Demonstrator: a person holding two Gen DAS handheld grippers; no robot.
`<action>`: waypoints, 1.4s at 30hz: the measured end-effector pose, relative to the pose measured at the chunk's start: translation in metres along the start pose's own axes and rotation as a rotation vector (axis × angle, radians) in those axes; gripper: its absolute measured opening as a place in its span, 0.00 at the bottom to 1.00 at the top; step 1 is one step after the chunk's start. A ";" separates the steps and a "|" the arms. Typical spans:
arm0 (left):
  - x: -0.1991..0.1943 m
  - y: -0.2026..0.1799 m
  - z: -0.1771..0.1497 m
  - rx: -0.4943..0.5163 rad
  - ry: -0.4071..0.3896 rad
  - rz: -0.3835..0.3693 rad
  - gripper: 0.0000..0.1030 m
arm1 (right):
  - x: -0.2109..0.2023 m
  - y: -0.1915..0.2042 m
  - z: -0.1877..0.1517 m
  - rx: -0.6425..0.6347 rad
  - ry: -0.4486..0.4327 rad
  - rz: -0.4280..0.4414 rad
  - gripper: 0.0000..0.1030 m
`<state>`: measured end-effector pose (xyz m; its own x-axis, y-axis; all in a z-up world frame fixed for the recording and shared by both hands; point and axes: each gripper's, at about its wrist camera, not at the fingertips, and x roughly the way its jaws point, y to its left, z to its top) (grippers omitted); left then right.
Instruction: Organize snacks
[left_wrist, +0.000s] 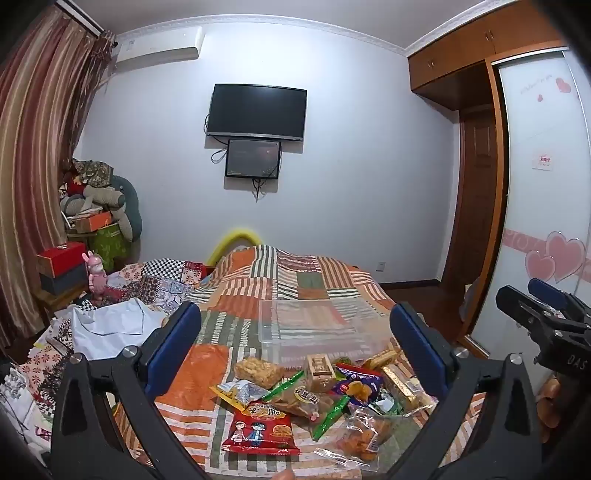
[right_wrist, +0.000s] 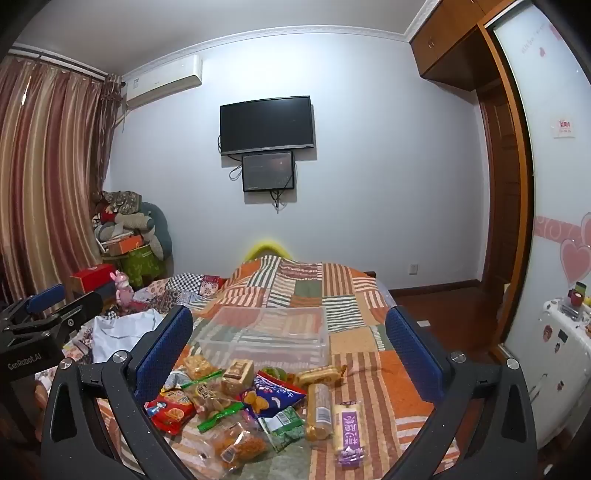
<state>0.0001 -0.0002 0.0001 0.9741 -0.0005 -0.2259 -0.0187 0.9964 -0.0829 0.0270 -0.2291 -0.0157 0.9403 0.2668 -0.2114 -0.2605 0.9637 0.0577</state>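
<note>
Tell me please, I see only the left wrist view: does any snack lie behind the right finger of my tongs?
Observer: Yes. A pale packet with a purple label lies at the right edge of the snack pile.
Operator: What stands beyond the bed on that side?
Observer: A white case with stickers, probably a suitcase, stands against the wardrobe door.

Snack packets (right_wrist: 251, 402) heaped before clear bin (right_wrist: 266, 332) — right gripper (right_wrist: 288, 347) agape.
</note>
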 end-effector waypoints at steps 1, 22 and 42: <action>0.000 -0.001 0.000 0.003 0.001 0.002 1.00 | 0.000 0.000 0.000 0.003 -0.007 0.003 1.00; 0.004 -0.004 -0.002 0.019 0.009 -0.011 1.00 | 0.006 0.002 -0.001 0.001 0.010 0.003 1.00; 0.006 -0.004 -0.002 0.018 0.014 -0.011 1.00 | 0.007 0.005 0.001 -0.001 0.022 0.016 1.00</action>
<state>0.0050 -0.0041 -0.0031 0.9710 -0.0125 -0.2387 -0.0039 0.9977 -0.0681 0.0326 -0.2222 -0.0156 0.9309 0.2823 -0.2319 -0.2760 0.9593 0.0600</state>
